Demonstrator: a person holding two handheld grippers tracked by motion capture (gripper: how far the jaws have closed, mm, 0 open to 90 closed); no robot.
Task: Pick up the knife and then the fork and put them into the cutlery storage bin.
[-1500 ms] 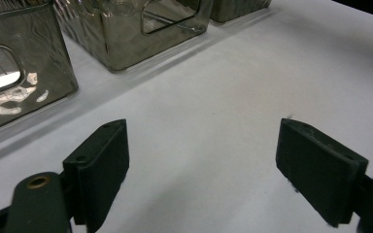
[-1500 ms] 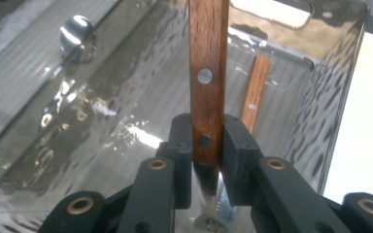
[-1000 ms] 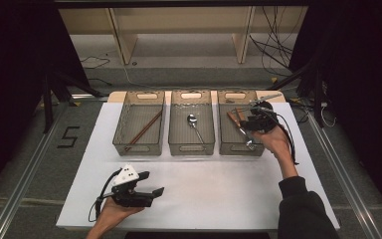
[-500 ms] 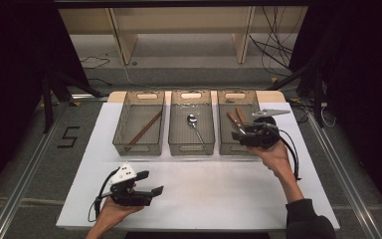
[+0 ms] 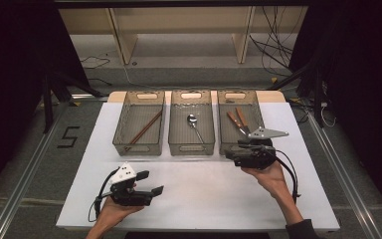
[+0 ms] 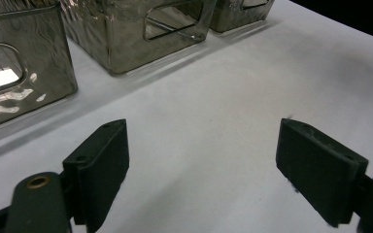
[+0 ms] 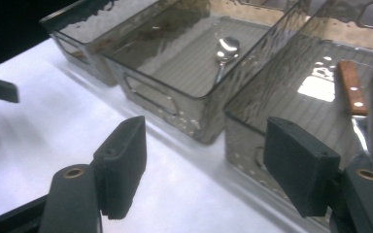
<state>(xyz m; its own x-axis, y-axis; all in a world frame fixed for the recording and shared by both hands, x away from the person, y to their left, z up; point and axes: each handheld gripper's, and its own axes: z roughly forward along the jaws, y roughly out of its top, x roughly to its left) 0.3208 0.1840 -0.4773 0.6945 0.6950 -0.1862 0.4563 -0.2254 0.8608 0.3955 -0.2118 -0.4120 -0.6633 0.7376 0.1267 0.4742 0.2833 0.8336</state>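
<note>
The right gripper (image 5: 231, 154) hangs low at the near end of the right bin (image 5: 225, 130), pointing left along the bin fronts. Its jaws have just been opening and stand wide with nothing between them; in the right gripper view the bin's near wall and the white table (image 7: 43, 111) show through the gap. Two knives (image 5: 238, 121) with brown wooden handles lie side by side in that bin, blades toward the near wall, just beyond the gripper. The bin's wall stands between the jaws and the knives.

The middle bin (image 5: 191, 145) holds a spoon (image 5: 195, 125), bowl toward the far end. The left bin (image 5: 138, 144) holds brown chopsticks (image 5: 143, 130) lying slantwise. The three smoky clear bins stand in a row, close together but apart, on the far half of the table.

The left gripper (image 5: 158, 190) rests in the person's hand near the table's front edge, well apart from the bins, pointing right. Its jaws are wide open and empty, only bare table (image 6: 213, 116) between them.

Beyond the table stand a wooden shelf (image 5: 179, 30) and loose cables (image 5: 273, 50) on the floor.
</note>
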